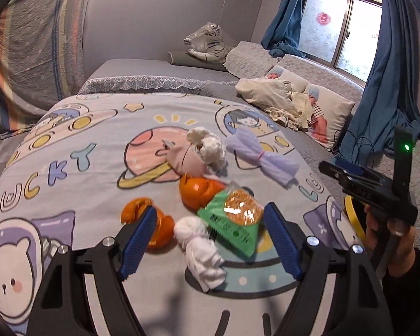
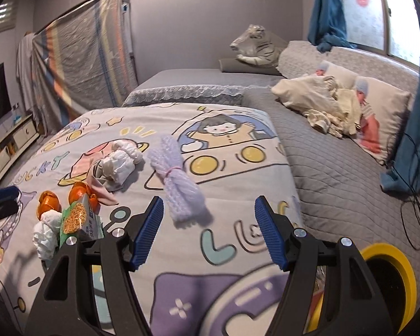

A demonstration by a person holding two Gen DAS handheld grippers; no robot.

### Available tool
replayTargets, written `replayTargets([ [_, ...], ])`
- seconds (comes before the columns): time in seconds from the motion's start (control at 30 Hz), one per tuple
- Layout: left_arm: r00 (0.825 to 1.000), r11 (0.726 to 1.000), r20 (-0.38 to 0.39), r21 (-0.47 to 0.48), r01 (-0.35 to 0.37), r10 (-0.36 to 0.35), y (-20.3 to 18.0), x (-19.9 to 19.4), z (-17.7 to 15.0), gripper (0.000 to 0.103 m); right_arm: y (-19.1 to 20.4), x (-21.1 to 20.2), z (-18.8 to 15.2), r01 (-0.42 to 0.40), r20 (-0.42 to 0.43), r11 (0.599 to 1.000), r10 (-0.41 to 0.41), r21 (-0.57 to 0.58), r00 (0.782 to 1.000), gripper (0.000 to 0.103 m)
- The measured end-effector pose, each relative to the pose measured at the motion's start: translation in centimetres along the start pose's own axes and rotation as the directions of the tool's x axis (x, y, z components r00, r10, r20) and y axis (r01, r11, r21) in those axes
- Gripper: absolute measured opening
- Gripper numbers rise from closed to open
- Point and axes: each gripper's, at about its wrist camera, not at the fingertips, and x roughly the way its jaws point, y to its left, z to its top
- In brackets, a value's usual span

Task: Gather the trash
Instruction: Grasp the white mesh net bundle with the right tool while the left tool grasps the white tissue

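Seven pieces of trash lie loose on the cartoon-print bedspread (image 1: 70, 168), none yet collected as far as the views show.

Left gripper (image 1: 210, 232): jaws wide apart, holding nothing. Going left to right ahead of it: one orange peel (image 1: 151, 224) just beside and partly behind your left finger; a white crumpled tissue (image 1: 200, 252) between the fingers, nearest the jaws; the green snack packet (image 1: 232, 221) just inside your right finger, resting against a second orange peel (image 1: 200, 193) farther ahead. Beyond those, a pink cloth scrap (image 1: 184, 159) touches a second white wad (image 1: 208, 145), and a lavender tied bundle (image 1: 261, 155) lies ahead to the right.

Right gripper (image 2: 210, 226): jaws equally wide, empty. The lavender tied bundle lies just ahead between its fingers, towards the left one. A yellow-rimmed bin (image 2: 389, 282) sits close by its lower right; contents not discernible.

Judgement: the task is at or near its start. Everything visible remains to be picked up; you are lined up on the tissue (left) and the bundle (right).
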Motion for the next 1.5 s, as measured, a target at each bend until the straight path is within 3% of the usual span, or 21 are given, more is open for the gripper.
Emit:
replayTargets([
  [0.3,0.997,0.999,-0.083,-0.052,-0.002,-0.002,0.6,1.3,-2.5,0.075,1.8,4.1,0.4,-0.012,-0.046,0.997,0.009,-0.082,0.999,0.064],
  [0.6,0.992,0.999,-0.129,-0.041,-0.002,-0.004,0.1,2.6,-3.0,0.074,2.7,7.6,1.2,-0.013,-0.096,0.990,-0.001,-0.137,0.995,0.064],
  [1.1,0.982,1.000,-0.186,-0.019,-0.006,0.003,-1.1,4.5,-2.7,0.062,3.7,11.8,2.3,-0.002,-0.176,0.983,-0.032,-0.186,0.984,0.063],
  [1.2,0.981,1.000,-0.193,-0.006,-0.011,0.010,-1.5,5.0,-2.3,0.059,3.8,12.3,2.4,-0.002,-0.187,0.982,-0.034,-0.189,0.982,0.058],
  [1.37,0.978,0.999,-0.206,0.017,-0.033,0.036,-2.0,5.7,-1.9,0.048,3.8,13.1,2.3,-0.005,-0.213,0.982,-0.036,-0.189,0.976,0.041],
  [1.5,0.974,0.998,-0.219,0.031,-0.048,0.054,-2.0,6.3,-1.7,0.040,3.7,13.3,2.2,-0.008,-0.222,0.983,-0.034,-0.183,0.975,0.035],
])
